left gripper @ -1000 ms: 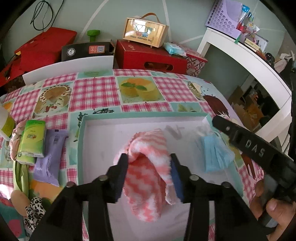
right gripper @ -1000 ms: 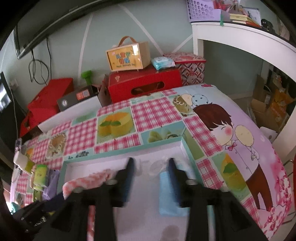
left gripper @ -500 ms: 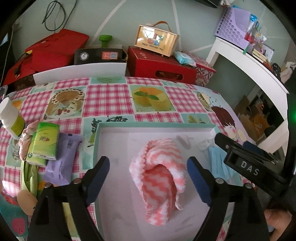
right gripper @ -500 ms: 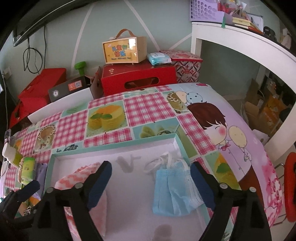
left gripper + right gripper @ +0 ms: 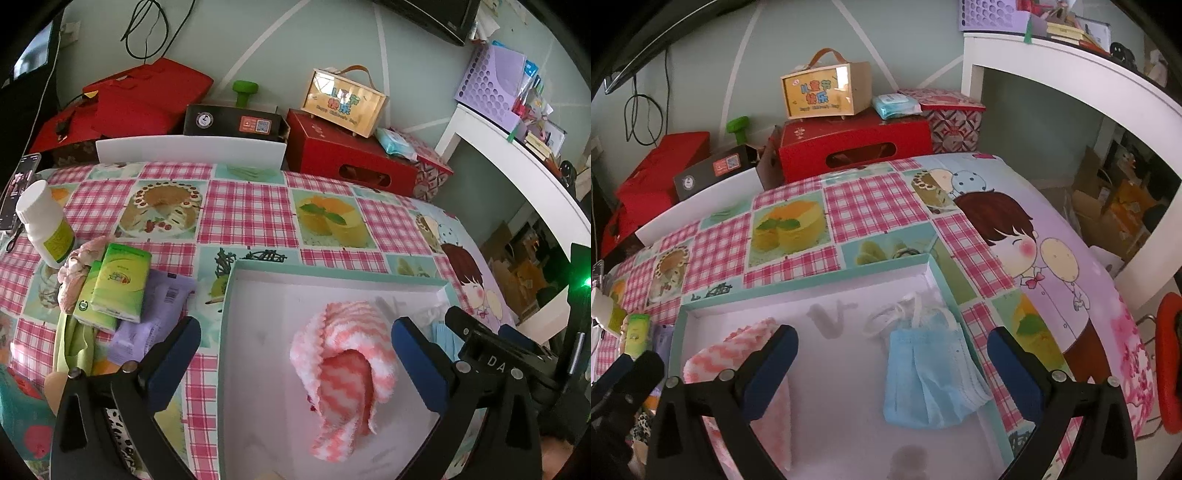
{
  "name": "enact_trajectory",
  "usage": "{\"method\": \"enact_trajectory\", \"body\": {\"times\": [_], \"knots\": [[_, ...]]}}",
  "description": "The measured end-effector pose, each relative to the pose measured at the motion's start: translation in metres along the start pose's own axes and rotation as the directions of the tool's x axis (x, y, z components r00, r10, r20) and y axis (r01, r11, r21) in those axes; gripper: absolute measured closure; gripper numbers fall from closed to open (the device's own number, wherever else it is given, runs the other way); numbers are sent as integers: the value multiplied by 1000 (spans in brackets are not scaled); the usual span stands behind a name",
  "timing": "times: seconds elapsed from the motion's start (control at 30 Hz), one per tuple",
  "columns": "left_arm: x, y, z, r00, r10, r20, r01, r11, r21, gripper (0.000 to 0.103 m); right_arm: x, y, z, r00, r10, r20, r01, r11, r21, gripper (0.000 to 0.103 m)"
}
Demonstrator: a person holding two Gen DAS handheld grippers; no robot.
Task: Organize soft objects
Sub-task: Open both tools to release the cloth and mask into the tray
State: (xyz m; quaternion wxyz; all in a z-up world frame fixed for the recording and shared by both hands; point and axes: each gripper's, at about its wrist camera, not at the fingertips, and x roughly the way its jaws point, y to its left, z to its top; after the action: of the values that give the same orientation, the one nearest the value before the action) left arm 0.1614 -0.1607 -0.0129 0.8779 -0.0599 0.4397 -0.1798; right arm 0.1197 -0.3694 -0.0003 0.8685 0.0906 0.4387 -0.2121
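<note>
I hold both grippers tilted downward over the shallow white tray [image 5: 258,280], side by side. My left gripper [image 5: 295,350] stands spread wide; its jaws have just been opening, and the pink-and-white zigzag cloth [image 5: 343,373] lies loose between them on the tray floor, clear of both blue pads. My right gripper [image 5: 892,365] is likewise spread wide, its jaws having just been opening too, and the light blue face mask [image 5: 927,380] lies flat between them, touched by neither pad, with its white ear loops bunched at the far end. The mask sits against the tray's right wall, the cloth toward the middle; the two lie apart. From the left view the black body of my right gripper juts in at the lower right edge.

Beyond my left jaw, outside the tray on the checked tablecloth [image 5: 247,206], a green tissue pack [image 5: 118,284] rests on a purple packet [image 5: 155,317], with a pinkish floral fabric piece [image 5: 74,273] just beside them and a white bottle [image 5: 44,225] farther back.

Past the table edge stand a red box [image 5: 849,144], a small carton with a handle [image 5: 827,92] on top of it, and a white desk [image 5: 1071,66] to the right.
</note>
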Motion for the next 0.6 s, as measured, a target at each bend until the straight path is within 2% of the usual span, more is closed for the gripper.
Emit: {"method": "enact_trajectory", "body": {"times": [0.33, 0.43, 0.6], "knots": [[-1, 4, 1, 1000, -9, -4, 9, 1000, -18, 0, 0, 2, 0, 1000, -20, -10, 20, 1000, -15, 0], [-3, 8, 3, 1000, -16, 0, 16, 999, -31, 0, -8, 3, 2, 999, -33, 13, 34, 999, -26, 0], [-12, 22, 9, 1000, 1, 27, 1, 998, -64, 0, -15, 7, 4, 999, 7, 32, -6, 1000, -25, 0]]}}
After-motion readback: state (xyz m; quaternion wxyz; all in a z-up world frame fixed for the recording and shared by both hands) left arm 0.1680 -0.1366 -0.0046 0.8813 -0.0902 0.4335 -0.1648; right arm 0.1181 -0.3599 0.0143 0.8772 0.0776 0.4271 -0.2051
